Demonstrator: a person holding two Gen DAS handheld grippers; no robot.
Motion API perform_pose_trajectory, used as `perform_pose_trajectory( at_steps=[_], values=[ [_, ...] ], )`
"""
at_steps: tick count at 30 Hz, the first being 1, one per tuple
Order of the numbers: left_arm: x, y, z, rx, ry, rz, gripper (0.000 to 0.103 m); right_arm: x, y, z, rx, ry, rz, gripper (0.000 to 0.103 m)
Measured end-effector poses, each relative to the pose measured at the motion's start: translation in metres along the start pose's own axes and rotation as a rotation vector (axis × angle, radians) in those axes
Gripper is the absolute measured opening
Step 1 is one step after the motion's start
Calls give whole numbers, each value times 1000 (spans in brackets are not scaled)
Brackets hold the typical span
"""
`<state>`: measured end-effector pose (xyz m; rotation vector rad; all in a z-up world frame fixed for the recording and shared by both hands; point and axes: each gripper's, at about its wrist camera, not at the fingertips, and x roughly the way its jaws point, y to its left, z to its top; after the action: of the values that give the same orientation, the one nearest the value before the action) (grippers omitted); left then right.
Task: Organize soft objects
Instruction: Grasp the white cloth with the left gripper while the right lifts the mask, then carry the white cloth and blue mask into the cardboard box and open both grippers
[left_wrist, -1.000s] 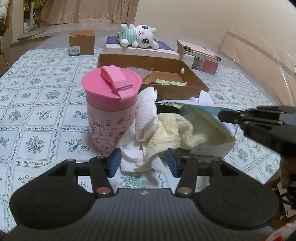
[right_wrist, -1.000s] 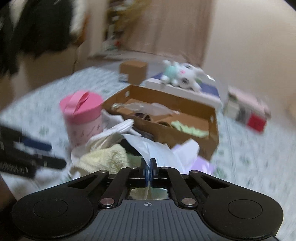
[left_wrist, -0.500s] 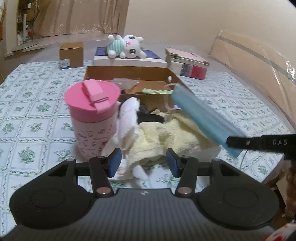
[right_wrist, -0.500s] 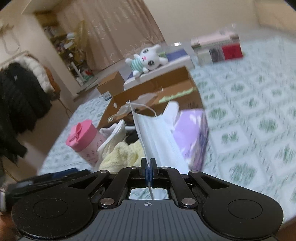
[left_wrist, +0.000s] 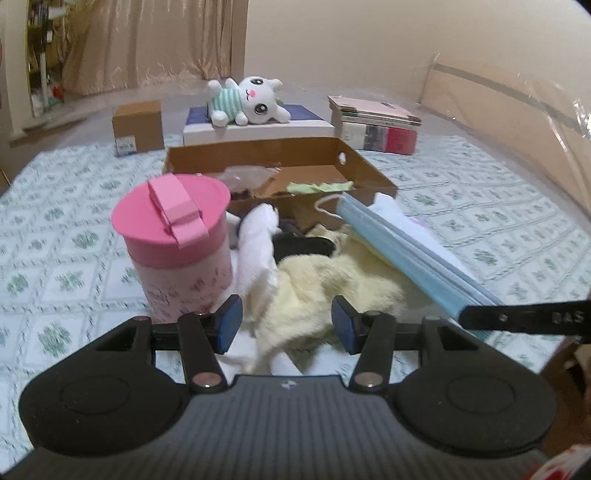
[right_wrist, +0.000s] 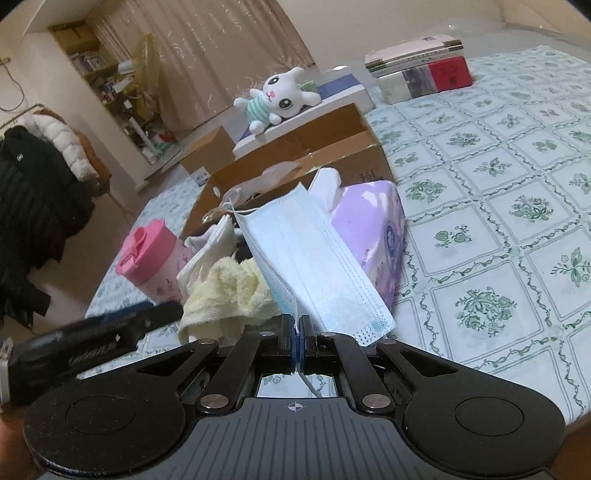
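My right gripper (right_wrist: 297, 332) is shut on the edge of a light blue face mask (right_wrist: 314, 266), held up off the table; the mask also shows in the left wrist view (left_wrist: 406, 251), with the right gripper's finger (left_wrist: 524, 317) at its end. My left gripper (left_wrist: 286, 325) is open and empty, just in front of a yellow towel (left_wrist: 332, 284) and a white cloth (left_wrist: 258, 236). The towel (right_wrist: 229, 291) lies in a pile with a dark cloth (left_wrist: 303, 245). An open cardboard box (left_wrist: 365, 173) stands behind the pile.
A pink lidded cup (left_wrist: 177, 243) stands left of the pile. A purple tissue pack (right_wrist: 373, 229) lies to its right. A plush bunny (left_wrist: 251, 99) lies on a white box, with a small carton (left_wrist: 138, 127) and stacked books (left_wrist: 376, 125) at the back.
My right gripper has lifted the face mask up and away from the pile, toward the right. My left gripper has pulled back slightly and stays open.
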<state>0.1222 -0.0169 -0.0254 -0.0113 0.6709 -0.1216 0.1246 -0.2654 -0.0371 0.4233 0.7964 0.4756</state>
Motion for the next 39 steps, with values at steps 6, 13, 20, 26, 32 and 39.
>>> perform_pose_trajectory(
  at_steps=[6,13,20,26,32,39],
  values=[
    [23,-7,5,78,-28,85,36,6,-2,-1,-9,4,-6,2],
    [52,-16,8,156,-20,180,20,10,-7,0,-9,11,-7,2],
    [55,-14,9,172,-20,194,8,13,-8,1,-12,16,0,2],
    [21,-3,17,64,-53,107,7,4,0,3,-22,-11,13,2],
    [-12,1,37,31,-90,33,6,-12,13,15,-38,-60,34,2],
    [-32,9,66,28,-125,-22,6,-29,33,43,-94,-118,61,2]
  ],
)
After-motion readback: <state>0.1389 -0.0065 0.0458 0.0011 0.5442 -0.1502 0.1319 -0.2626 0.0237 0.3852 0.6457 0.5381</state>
